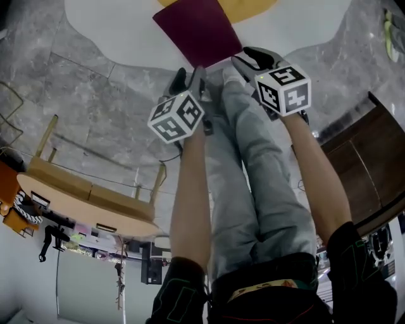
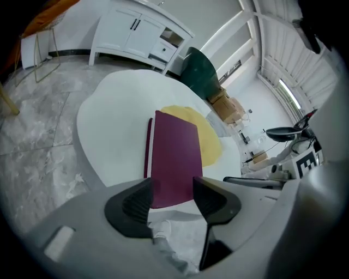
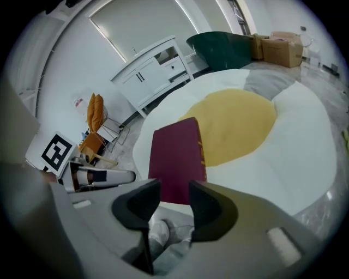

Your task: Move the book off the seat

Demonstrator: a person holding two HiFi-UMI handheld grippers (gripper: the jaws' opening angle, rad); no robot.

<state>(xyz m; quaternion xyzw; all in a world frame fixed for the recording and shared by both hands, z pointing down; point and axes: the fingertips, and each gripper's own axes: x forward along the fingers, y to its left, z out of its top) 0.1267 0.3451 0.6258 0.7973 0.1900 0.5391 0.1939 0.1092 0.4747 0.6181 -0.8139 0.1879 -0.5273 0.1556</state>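
book (image 1: 199, 30) flat on seat (image 1: 114, 31), edge over yellow patch (image 1: 250, 7) | left gripper (image 2: 172, 199) jaws spread, empty | right gripper (image 3: 174, 202) jaws spread, empty | both apparently short of book

Seat (image 1: 114, 25) rnd book (image 1: 197, 28) bare — legs (image 1: 253, 164) crowd nr side.

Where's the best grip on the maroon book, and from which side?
The near short edge of the book, from the person's side. It lies flat on the white seat, so only an edge offers a bite; that end is nearest the seat's rim, and a jaw could likely slip under there.
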